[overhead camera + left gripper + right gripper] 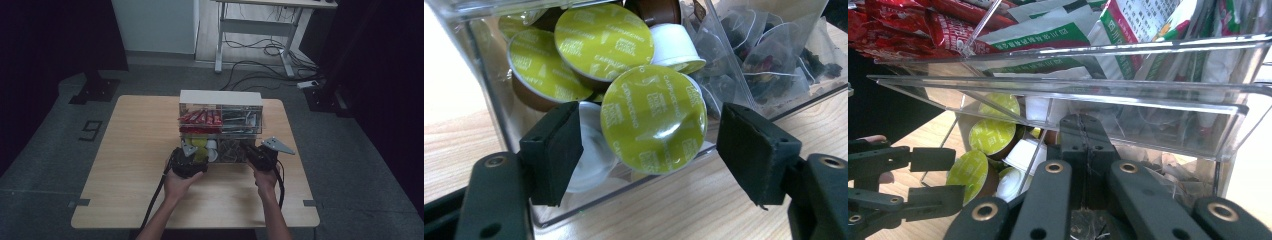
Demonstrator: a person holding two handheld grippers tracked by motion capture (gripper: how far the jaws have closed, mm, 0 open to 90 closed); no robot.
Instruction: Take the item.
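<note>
A clear acrylic organiser [220,97] stands mid-table. Its lower left bin holds several coffee capsules with yellow-green lids [599,42]. My left gripper [651,145] is open at that bin's mouth. One capsule [654,117] lies between its pads [551,150], with a gap on each side. In the high view the left gripper [192,152] is at the box front. My right gripper [1083,125] is shut, jaws pressed together, under the clear shelf [1098,95] at the tea-bag bin [230,147]. I see nothing held between them.
Red sachets [200,118] fill the upper left compartment and green-and-white packets [1128,25] the upper right. Mesh tea bags [769,55] lie beside the capsules behind a clear divider. Bare wooden table [135,150] stretches left and in front of the box.
</note>
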